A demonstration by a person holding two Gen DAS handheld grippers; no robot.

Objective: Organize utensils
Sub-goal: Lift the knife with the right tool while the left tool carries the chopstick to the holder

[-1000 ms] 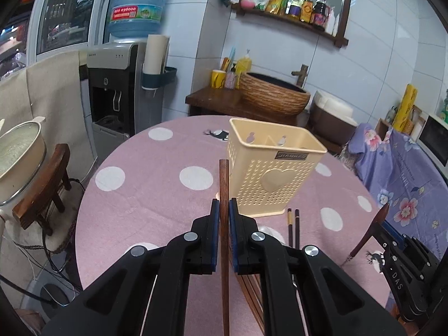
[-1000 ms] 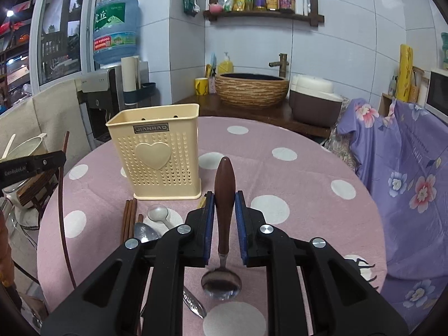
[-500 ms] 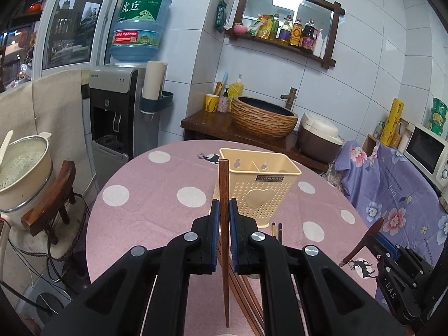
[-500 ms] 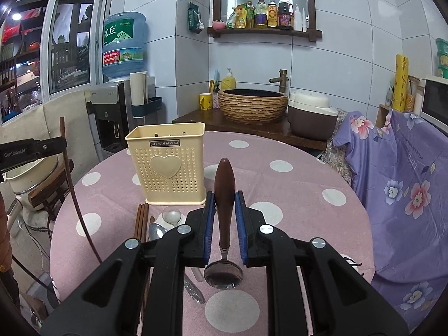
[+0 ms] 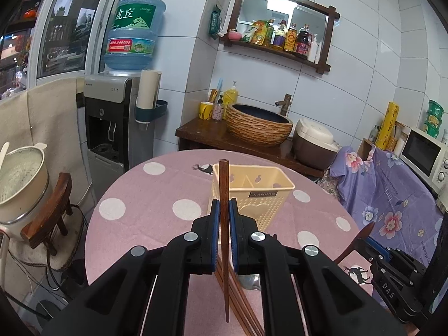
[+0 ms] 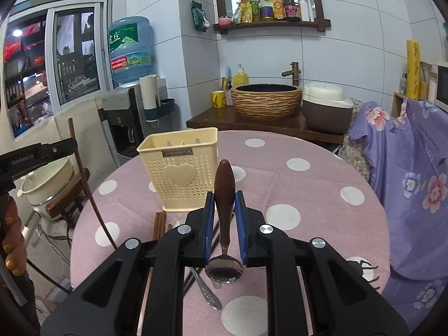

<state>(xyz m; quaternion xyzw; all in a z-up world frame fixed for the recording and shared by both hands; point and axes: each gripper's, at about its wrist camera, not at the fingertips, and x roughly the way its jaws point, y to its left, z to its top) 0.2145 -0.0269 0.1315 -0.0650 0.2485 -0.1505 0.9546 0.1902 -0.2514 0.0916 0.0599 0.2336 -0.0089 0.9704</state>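
Observation:
My left gripper [image 5: 223, 218] is shut on a brown wooden chopstick [image 5: 223, 184] held upright above the pink dotted table [image 5: 156, 196]. The cream perforated utensil holder [image 5: 252, 196] stands beyond it, divided into compartments. My right gripper [image 6: 224, 212] is shut on a spoon [image 6: 224, 193] with a dark wooden handle, its metal bowl [image 6: 223, 268] pointing back at the camera. In the right wrist view the holder [image 6: 182, 168] stands left of centre, and the left gripper [image 6: 39, 156] with its chopstick [image 6: 81, 168] shows at far left. More chopsticks [image 6: 159, 224] and a metal spoon [image 6: 207, 294] lie on the table.
A wooden chair [image 5: 50, 212] and a pot [image 5: 19, 179] stand left of the table. A water dispenser [image 5: 112, 128], a woven basin [image 5: 259, 124] and a rice cooker [image 5: 313, 142] are behind. A purple flowered cloth [image 6: 406, 173] is on the right.
Both grippers have risen and drawn back from the table. The holder looks smaller and farther away. Each grip is unchanged.

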